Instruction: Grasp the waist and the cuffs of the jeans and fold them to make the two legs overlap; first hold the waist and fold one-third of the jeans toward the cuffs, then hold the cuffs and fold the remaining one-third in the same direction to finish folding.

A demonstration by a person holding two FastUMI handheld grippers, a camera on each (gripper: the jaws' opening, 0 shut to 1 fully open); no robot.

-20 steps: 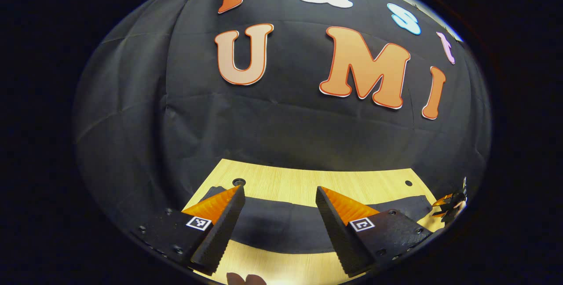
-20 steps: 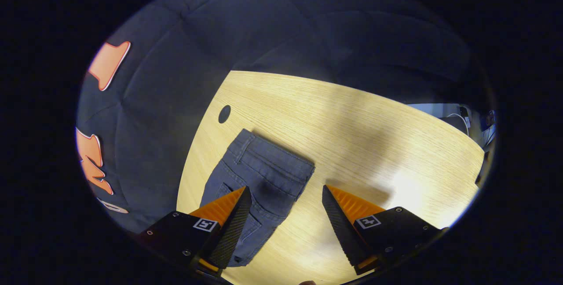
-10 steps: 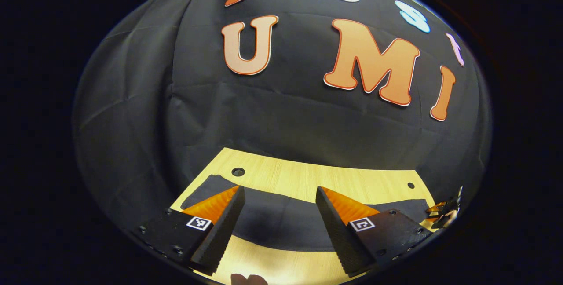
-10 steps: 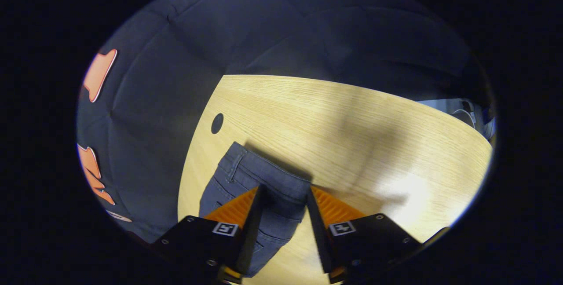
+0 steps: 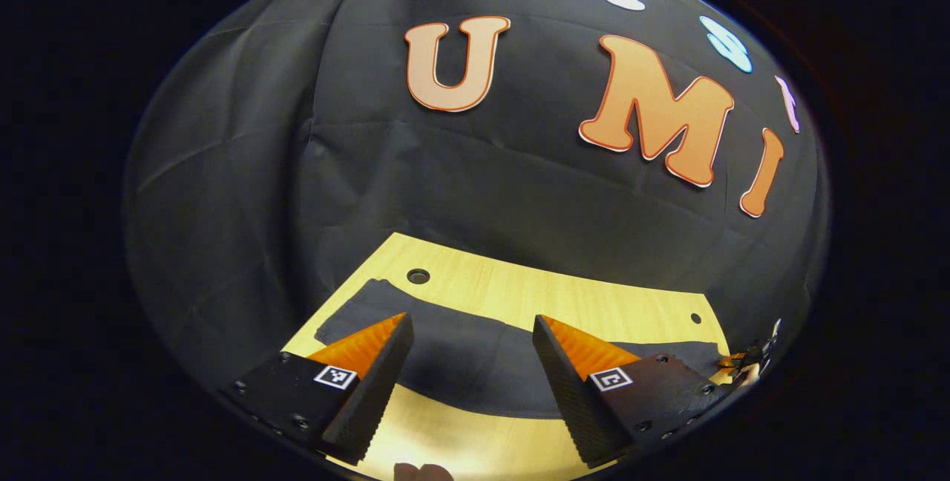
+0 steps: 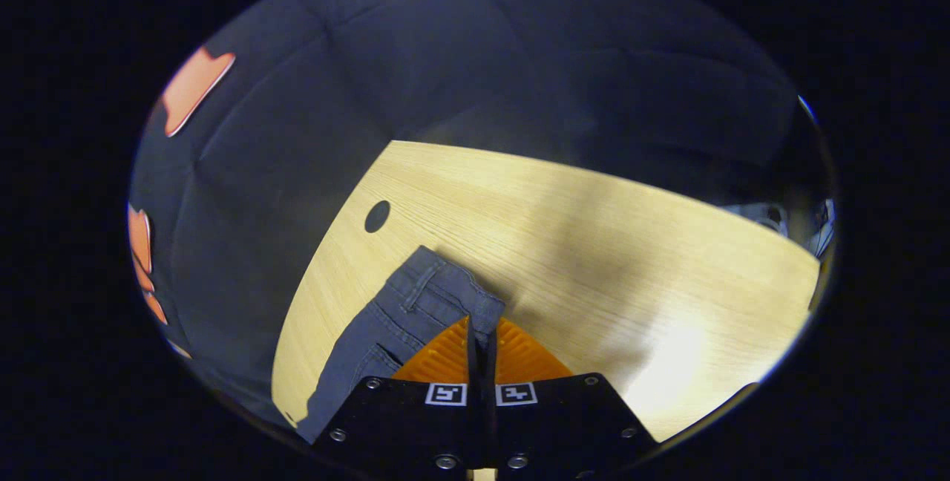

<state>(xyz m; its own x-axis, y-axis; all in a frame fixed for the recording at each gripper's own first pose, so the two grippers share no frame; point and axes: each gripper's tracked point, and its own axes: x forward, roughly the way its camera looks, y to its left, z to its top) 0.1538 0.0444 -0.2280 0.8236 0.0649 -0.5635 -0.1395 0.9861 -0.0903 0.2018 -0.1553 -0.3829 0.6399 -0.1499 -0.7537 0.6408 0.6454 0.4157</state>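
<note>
Dark grey-blue jeans [image 5: 475, 370] lie stretched across the wooden table [image 5: 564, 295]. In the left gripper view my left gripper [image 5: 470, 321] hangs open over the leg part, with cloth showing between its fingers but not pinched. In the right gripper view the waist end of the jeans [image 6: 415, 303] lies near the table's left side, and my right gripper [image 6: 480, 324] is shut on the waistband's corner, the fingers pressed together with denim between them. The right gripper [image 5: 746, 362] also appears small at the far right of the left gripper view, at the jeans' end.
Black cloth walls close off the table at the back and left. Small round holes [image 6: 377, 216] [image 5: 418, 275] [image 5: 695, 318] mark the tabletop near its far edge. Bare wood [image 6: 631, 258] stretches to the right of the waist. A fingertip [image 5: 419, 472] shows at the bottom edge.
My right gripper moved onto the waistband and went from open to shut on it, bunching the corner. My left gripper stayed open and shifted slightly over the leg.
</note>
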